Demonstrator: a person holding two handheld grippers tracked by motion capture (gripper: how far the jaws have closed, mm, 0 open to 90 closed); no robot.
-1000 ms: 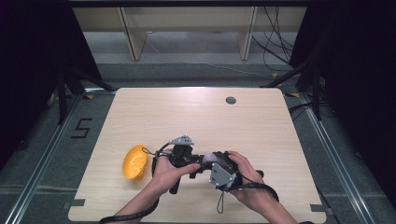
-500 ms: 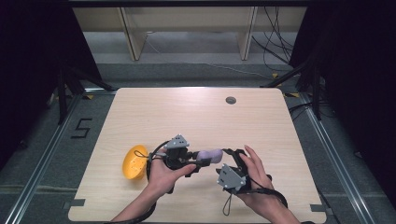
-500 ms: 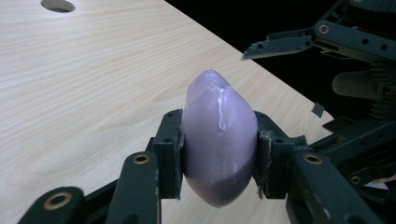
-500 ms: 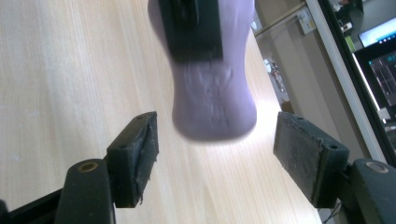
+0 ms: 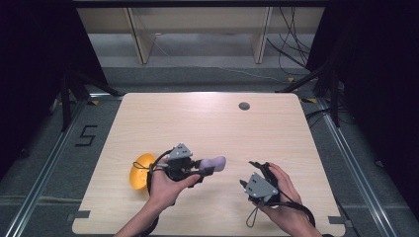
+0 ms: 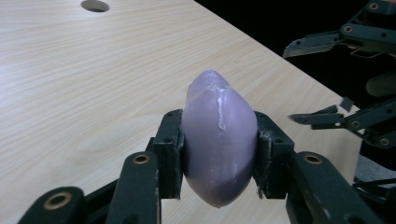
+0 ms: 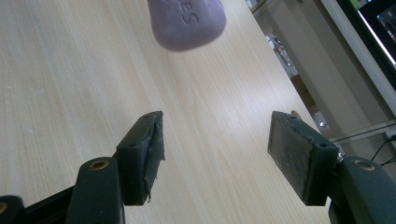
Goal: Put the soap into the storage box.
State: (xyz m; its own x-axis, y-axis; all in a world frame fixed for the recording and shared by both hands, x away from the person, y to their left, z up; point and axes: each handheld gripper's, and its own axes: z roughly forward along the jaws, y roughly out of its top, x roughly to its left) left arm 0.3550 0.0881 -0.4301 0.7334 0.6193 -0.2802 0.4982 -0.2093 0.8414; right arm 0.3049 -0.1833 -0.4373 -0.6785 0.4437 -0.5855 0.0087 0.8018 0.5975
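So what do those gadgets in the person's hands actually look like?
Each hand holds a black gripper: the left gripper and right gripper have two jointed black jaws with brass-coloured pins and flat dark pads. A grey three-cornered plate sits on top, and a black cable trails off. The forearms are bare.

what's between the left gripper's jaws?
A purple soap-like bar, pinched across its middle by the left gripper. Both pads cover its flanks. Its far end carries embossed letters, partly cropped in the right gripper view.

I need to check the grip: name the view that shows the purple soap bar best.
Left gripper view: the purple soap bar is close, clamped between both pads. The high view shows it small; the right gripper view shows one end with raised letters.
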